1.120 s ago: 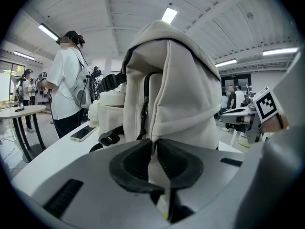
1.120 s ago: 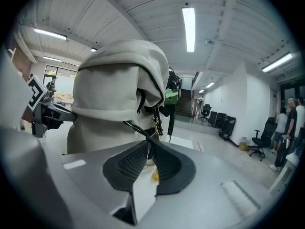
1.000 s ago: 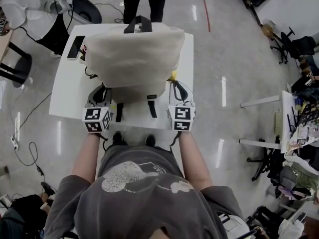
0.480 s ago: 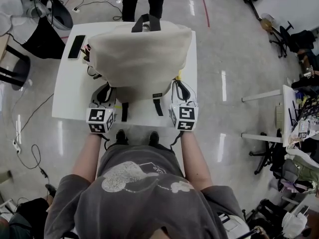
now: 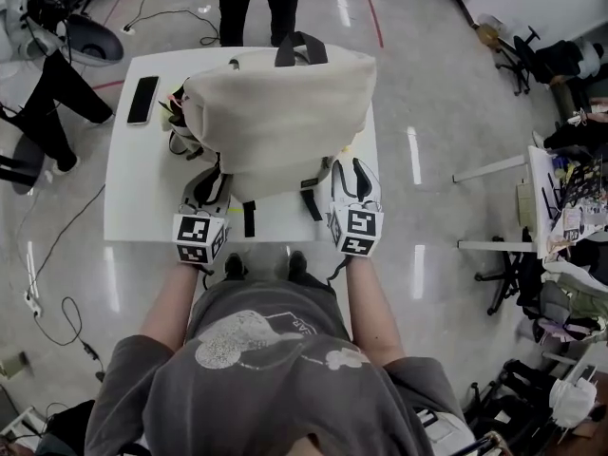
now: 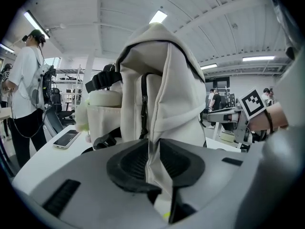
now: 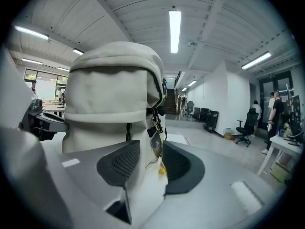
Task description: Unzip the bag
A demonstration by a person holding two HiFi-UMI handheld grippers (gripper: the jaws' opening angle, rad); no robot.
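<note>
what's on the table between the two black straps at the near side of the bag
Nothing: in the head view, the white table is bare between the two black webbing straps of the cream fabric backpack.

One cream backpack, one white table, one phone, two claws: left claw, right claw.

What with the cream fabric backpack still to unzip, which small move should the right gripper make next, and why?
Probably lift the right gripper off the backpack toward the dark zipper pull hanging beyond: its jaws have just been opening and stand apart round a fold, gripping nothing.
</note>
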